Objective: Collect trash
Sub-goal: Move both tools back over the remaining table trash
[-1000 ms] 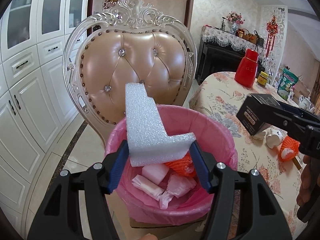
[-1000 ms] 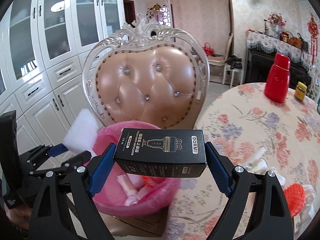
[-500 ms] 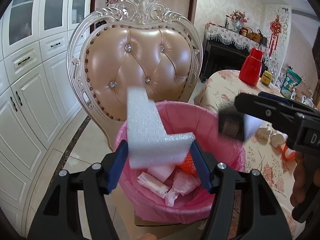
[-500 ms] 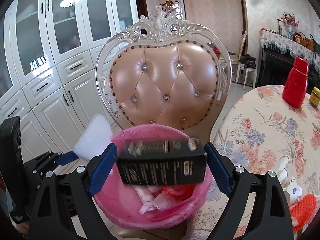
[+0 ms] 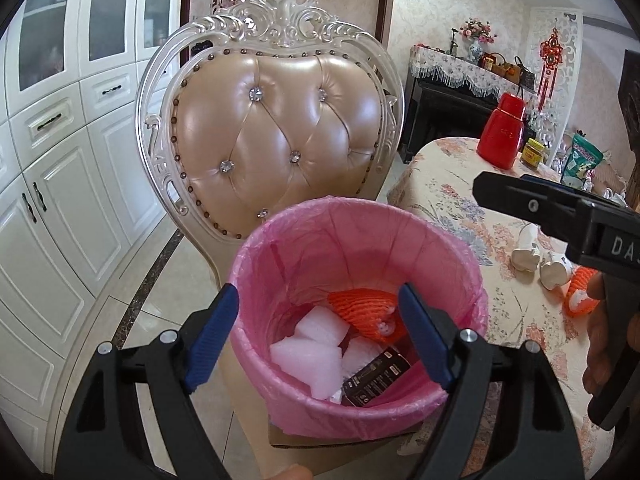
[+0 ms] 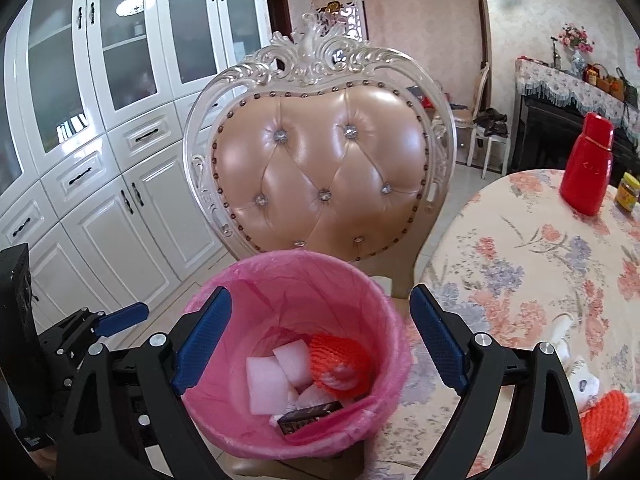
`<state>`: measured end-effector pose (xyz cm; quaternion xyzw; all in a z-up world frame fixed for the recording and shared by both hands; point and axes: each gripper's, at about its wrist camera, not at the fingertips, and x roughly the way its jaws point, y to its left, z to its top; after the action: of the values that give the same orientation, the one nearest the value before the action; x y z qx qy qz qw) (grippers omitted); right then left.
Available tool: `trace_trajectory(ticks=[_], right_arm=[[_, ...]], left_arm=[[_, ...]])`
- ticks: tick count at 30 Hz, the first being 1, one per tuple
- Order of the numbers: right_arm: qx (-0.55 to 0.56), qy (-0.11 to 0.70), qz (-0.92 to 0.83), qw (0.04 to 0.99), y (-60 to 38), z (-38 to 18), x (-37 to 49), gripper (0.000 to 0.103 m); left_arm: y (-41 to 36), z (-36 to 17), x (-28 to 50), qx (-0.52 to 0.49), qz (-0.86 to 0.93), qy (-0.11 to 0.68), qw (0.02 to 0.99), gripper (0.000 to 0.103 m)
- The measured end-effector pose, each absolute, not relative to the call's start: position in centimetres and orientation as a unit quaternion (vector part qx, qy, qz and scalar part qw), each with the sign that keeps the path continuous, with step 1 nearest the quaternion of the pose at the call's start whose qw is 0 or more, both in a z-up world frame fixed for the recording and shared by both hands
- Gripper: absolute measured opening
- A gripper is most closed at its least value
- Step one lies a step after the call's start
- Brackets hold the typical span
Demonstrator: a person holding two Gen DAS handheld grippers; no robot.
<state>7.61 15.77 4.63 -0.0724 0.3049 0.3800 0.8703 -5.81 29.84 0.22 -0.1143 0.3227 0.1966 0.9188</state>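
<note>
1. The bin (image 5: 360,240), lined with a pink bag, stood in front of the chair (image 5: 276,140) and just beside the table (image 5: 460,208).
2. Inside the bin lay white foam pieces (image 5: 312,356), an orange foam net (image 5: 364,308) and a black box (image 5: 376,376).
3. The foam pieces rested at the bottom; the black box lay against them on the near side, tilted.
4. The orange net lay toward the table side of the bin, partly over the foam.
5. The left gripper (image 5: 320,336) hovered over the near rim of the bin with its blue fingers (image 5: 212,336) spread wide and nothing between them.
6. The right gripper (image 6: 320,336) hovered likewise above the bin, fingers apart and holding nothing.
7. In the right wrist view, the left gripper showed at the lower left, beside the bin.
8. On the flowered tablecloth, a second orange net (image 5: 580,292) and small white items (image 5: 536,252) lay near the table edge.
9. Farther back on the table stood a red flask (image 5: 502,136) and a small yellow-lidded jar (image 5: 534,152) beside it.
10. White cabinets (image 5: 60,160) lined the wall behind the chair.
</note>
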Motion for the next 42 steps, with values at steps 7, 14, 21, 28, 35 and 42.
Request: trace_trajectory(ticks=[7, 14, 21, 28, 35, 42], right_arm=[[-0.068, 0.29, 0.35, 0.888, 12.1, 5.2, 8.0, 0.085], [-0.063, 0.276, 0.319, 0.905, 7.5, 6.1, 8.2, 0.085], [-0.06, 0.269, 0.284, 0.919, 2.3, 6.3, 8.1, 0.085], [-0.051, 0.272, 0.241, 0.93, -3.8, 5.8, 8.5, 0.085], [-0.046, 0.28, 0.204, 0.937, -9.0, 4.7, 8.6, 0.085], [-0.039, 0.299, 0.166, 0.939, -14.2, 2.7, 9.5, 0.085]], left_arm=[[28.0, 0.7, -5.0, -0.108, 0.178, 0.32, 0.924, 0.079], [24.8, 1.0, -3.2, -0.099, 0.151, 0.319, 0.93, 0.079], [21.3, 1.1, -1.5, -0.095, 0.124, 0.318, 0.935, 0.079], [18.0, 1.1, 0.0, -0.088, 0.098, 0.319, 0.939, 0.079], [14.9, 1.3, 1.3, -0.078, 0.074, 0.318, 0.942, 0.079], [11.2, 1.1, 3.1, -0.061, 0.039, 0.315, 0.946, 0.079]])
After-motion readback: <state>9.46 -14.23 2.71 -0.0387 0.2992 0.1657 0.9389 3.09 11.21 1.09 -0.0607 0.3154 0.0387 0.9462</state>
